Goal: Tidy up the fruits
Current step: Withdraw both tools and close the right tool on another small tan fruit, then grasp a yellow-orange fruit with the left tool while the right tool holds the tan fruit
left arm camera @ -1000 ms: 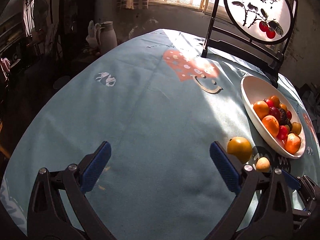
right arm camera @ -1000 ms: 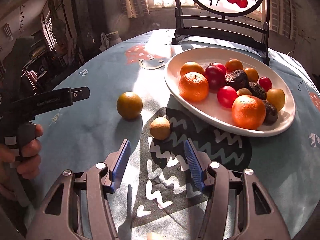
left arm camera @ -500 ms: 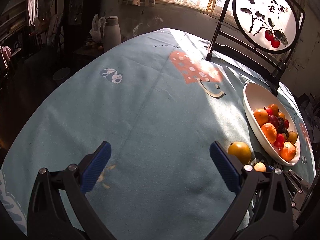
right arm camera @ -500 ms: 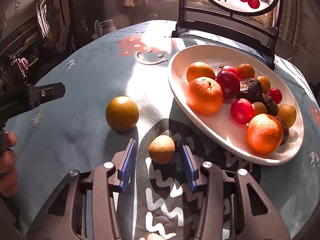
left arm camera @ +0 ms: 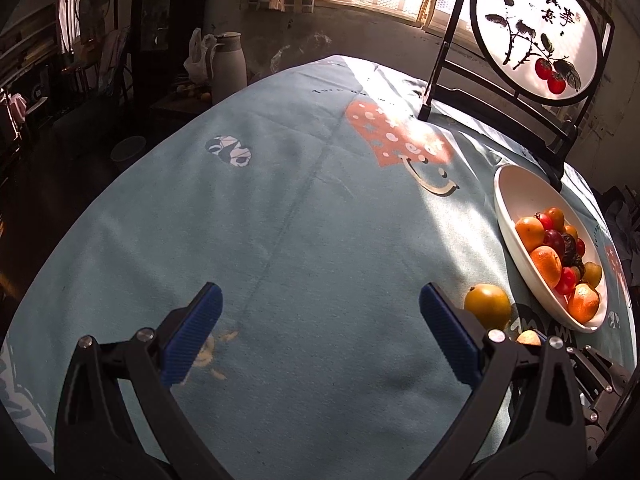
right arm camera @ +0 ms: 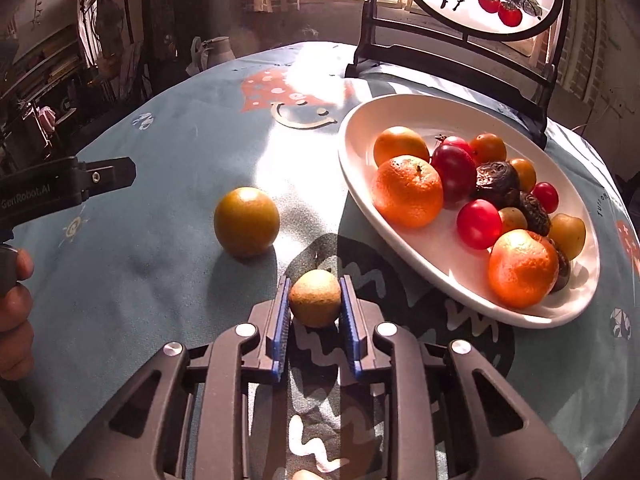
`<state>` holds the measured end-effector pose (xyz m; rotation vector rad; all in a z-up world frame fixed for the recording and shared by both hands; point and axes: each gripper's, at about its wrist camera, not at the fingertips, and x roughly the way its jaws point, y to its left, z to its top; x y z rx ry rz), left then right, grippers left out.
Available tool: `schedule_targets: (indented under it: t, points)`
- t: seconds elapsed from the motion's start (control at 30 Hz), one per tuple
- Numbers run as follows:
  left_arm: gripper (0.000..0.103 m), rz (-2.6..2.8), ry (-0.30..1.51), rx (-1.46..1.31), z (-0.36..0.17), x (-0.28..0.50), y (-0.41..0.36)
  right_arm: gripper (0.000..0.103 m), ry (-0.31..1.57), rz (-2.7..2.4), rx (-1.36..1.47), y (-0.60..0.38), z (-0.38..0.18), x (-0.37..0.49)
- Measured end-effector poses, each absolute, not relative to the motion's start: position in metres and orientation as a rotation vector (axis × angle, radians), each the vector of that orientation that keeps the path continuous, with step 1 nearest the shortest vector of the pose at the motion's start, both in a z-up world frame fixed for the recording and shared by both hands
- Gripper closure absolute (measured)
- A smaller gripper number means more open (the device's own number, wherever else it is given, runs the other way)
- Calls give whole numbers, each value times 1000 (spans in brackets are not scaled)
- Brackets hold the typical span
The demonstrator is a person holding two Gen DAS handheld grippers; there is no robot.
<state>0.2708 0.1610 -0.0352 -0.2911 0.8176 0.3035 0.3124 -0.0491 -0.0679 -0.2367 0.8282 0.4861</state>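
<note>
Right tool clamping small brown fruit, left tool spread wide, fruit half-hidden in left view

A small round tan-skinned fruit lies on the teal printed tablecloth between the two blue-padded fingers of the right gripper. A larger round yellow-brown fruit lies on the cloth just behind it and to the left. An oval white ceramic dish holding mixed fruit lies to the right, and a round painted screen on a black stand stands behind it.
</note>
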Motion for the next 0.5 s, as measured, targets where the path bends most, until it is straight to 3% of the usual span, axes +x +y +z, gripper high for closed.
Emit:
schedule_targets:
  t: [0.5]
  points:
    - [3, 53, 860, -174, -49, 283, 107, 78, 789, 501, -17, -134, -50, 273]
